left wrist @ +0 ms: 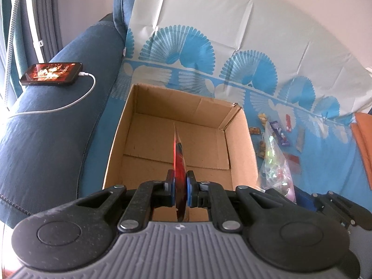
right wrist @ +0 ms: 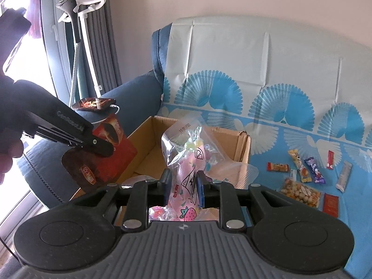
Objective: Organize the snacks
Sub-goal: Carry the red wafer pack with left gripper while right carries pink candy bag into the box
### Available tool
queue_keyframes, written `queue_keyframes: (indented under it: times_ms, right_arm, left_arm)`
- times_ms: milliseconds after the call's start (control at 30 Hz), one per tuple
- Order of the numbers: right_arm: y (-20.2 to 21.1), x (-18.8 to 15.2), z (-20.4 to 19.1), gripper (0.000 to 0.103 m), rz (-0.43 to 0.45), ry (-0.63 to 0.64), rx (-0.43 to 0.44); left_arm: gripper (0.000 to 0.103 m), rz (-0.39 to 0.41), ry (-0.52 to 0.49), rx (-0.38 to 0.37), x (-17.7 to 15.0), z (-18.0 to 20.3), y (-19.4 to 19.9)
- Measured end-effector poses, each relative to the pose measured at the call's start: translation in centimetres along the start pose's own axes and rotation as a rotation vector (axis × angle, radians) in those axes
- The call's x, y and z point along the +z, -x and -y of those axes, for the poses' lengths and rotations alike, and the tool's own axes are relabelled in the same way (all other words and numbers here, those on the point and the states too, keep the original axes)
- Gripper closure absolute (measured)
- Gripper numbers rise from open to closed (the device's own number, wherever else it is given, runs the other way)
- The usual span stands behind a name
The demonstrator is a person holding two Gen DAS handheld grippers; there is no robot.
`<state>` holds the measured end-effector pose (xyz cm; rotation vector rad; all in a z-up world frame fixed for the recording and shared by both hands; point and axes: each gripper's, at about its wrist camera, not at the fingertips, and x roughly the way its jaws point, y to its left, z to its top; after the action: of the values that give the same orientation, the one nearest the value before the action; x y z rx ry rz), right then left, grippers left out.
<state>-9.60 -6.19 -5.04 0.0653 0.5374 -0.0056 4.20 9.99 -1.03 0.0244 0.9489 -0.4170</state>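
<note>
Above, seen from the left wrist, the left tongs (left wrist: 180, 189) pinch a flat red packet (left wrist: 178, 160) edge-on, closed tight on it, holding it over the open cardboard box (left wrist: 241, 144) on the sofa's blue patterned cover (left wrist: 302, 139); the box floor looks bare in this view, and a phone (left wrist: 51, 73) charges on the armrest. From the right wrist, the right tongs (right wrist: 183, 190) are clamped around the middle of a clear bag of sweets (right wrist: 186, 155), which stands upright just in front of the box (right wrist: 241, 148), while the red packet (right wrist: 109, 153) hangs at the box's left side. Small wrapped bars and a nut packet (right wrist: 300, 191) lie loose on the cover to the right. Likely risks: the slippery bag could slide from its narrow grip, or the two loads could collide over the box opening.
</note>
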Motion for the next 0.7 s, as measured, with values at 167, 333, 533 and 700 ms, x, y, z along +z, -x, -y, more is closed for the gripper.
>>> queue_keyframes:
  times_ms: [167, 333, 533, 700]
  right_arm:
    - [-1.8, 0.2, 0.2, 0.077, -0.014, 0.009, 0.001]
    - [-4.0, 0.1, 0.4, 0.077, -0.046, 0.015, -0.005]
    - [-6.4, -0.2, 0.5, 0.076, -0.077, 0.023, -0.010]
    - [-8.1, -0.4, 0.7, 0.076, -0.098, 0.041, -0.018]
  left_arm:
    - [0.094, -0.023, -0.003, 0.006, 0.6, -0.2, -1.9]
    - [0.094, -0.055, -0.009, 0.015, 0.9, -0.3, -4.2]
    - [0.094, -0.089, -0.016, 0.039, 1.2, -0.7, -7.1]
    - [0.094, -0.122, -0.023, 0.063, 1.4, -0.9, -9.5]
